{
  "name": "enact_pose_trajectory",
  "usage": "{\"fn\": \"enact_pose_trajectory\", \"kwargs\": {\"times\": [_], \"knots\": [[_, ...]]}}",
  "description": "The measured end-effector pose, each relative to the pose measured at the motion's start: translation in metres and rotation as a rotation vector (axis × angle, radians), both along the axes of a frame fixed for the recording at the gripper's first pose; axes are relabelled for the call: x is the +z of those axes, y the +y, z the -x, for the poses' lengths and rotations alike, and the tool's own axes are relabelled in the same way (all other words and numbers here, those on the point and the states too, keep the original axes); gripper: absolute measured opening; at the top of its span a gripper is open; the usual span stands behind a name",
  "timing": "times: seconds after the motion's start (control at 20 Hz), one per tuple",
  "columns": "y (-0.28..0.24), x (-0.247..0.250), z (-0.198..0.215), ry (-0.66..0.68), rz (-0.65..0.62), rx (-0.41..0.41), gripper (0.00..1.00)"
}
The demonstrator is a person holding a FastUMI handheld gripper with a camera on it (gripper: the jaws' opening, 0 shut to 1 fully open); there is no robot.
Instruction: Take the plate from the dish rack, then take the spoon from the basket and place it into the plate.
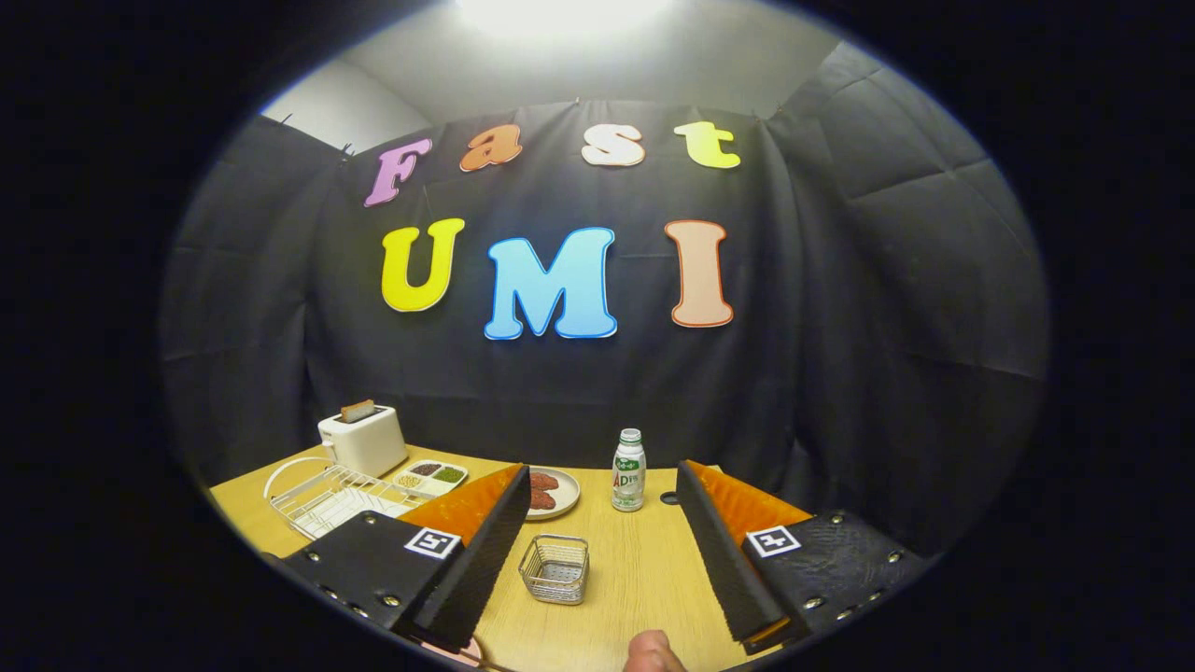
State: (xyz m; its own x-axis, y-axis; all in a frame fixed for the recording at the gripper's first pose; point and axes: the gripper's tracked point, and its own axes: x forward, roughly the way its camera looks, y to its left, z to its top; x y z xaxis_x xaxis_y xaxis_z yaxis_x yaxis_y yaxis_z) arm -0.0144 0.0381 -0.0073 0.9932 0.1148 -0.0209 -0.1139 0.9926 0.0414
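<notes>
We see our gripper (602,551) fingers spread apart, empty, above the pale wooden table (635,579); small square wire basket (555,567) sits between them.

white toaster (362,441), silver wire basket (555,568), light wood table (644,579)

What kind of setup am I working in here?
Likely a staged kitchen tabletop in a cloth-walled booth: a toaster, a wire dish rack and a small wire basket on a wooden table. The tool is open.
</notes>
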Motion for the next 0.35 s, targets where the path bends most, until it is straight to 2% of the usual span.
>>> {"fn": "enact_pose_trajectory", "kwargs": {"times": [0.15, 0.25, 0.35], "knots": [[-0.018, -0.015, -0.015, -0.031, -0.105, -0.004, 0.96], [-0.046, -0.037, -0.029, -0.047, -0.118, -0.032, 0.96], [-0.062, -0.075, -0.038, -0.007, -0.111, -0.034, 0.96]]}}
